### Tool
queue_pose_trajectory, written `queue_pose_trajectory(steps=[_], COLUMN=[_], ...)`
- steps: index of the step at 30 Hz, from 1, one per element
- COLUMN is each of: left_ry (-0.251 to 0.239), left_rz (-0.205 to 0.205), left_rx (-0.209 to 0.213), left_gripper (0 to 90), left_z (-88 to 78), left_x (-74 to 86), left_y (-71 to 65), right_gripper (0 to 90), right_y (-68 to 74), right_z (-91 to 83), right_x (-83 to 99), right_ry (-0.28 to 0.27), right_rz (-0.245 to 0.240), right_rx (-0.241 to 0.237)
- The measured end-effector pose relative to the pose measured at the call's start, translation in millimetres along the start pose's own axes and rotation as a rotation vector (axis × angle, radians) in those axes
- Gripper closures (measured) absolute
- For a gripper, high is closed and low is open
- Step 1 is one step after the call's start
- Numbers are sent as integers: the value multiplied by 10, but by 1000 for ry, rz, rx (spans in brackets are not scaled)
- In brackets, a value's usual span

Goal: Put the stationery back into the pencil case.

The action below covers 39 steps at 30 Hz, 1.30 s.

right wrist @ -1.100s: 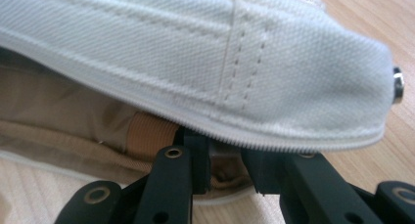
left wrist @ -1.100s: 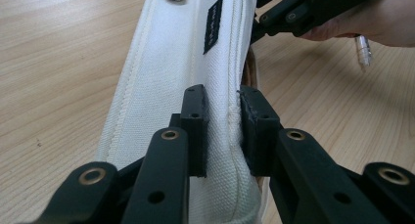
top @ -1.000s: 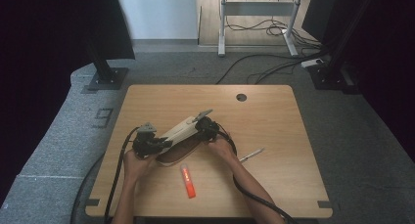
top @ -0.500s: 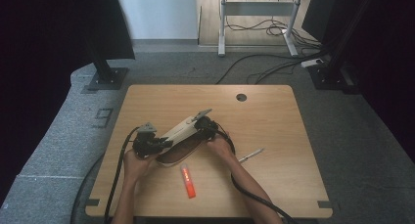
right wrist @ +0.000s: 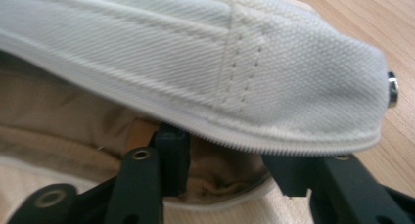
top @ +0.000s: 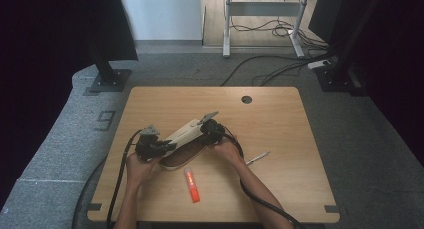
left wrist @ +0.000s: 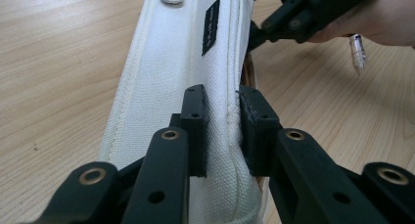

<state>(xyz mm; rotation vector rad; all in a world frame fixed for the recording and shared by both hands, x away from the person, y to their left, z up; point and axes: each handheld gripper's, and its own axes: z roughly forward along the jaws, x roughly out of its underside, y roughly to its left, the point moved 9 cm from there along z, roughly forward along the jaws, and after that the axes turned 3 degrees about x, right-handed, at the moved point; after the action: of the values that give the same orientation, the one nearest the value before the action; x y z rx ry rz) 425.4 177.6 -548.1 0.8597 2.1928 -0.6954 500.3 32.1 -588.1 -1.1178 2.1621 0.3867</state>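
A white canvas pencil case (top: 182, 136) with a tan lining (right wrist: 58, 116) is held tilted above the wooden table (top: 280, 119), its zip mouth gaping. My left gripper (top: 162, 148) is shut on the case's near end, and both pads pinch the white fabric (left wrist: 166, 62) at the seam (left wrist: 222, 121). My right gripper (right wrist: 230, 170) is at the other end; its jaws have just been opening. One jaw sits inside the mouth against the lining, the other outside under the zip edge, and neither pad presses. In the left gripper view the right gripper (left wrist: 254, 31) reaches the case's far edge.
An orange marker (top: 192, 185) lies on the table in front of the case. A slim silver pen (top: 257, 157) lies to the right of the right hand. A round cable hole (top: 246, 99) sits near the table's far edge. Cables trail off the near edge.
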Motion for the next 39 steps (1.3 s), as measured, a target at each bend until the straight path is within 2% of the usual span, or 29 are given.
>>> queue_pose_trajectory(steps=[8,11,13,18,28,39], left_ry=[2,3,3,3,7,10], left_rz=[1,1,2,2,5,-3], left_rx=[2,1,1,1,-6,3], left_gripper=[747,747,747,747,747,747], left_z=[4,5,6,7,12,17], left_x=[4,4,5,5,8,14], left_y=[0,0,0,0,-4,-9], right_gripper=[390,355,326,278,260,260], right_y=[27,51,47,40,34,-10], right_z=[-135,-174,-191,-223,-324,-492], right_x=[21,27,36,55,97,181], right_ry=[11,13,15,16,18,6], right_rz=[-22,-33,-42,-32,-41,-44], right_rx=[-20,-48,-44,-43,-44,-36])
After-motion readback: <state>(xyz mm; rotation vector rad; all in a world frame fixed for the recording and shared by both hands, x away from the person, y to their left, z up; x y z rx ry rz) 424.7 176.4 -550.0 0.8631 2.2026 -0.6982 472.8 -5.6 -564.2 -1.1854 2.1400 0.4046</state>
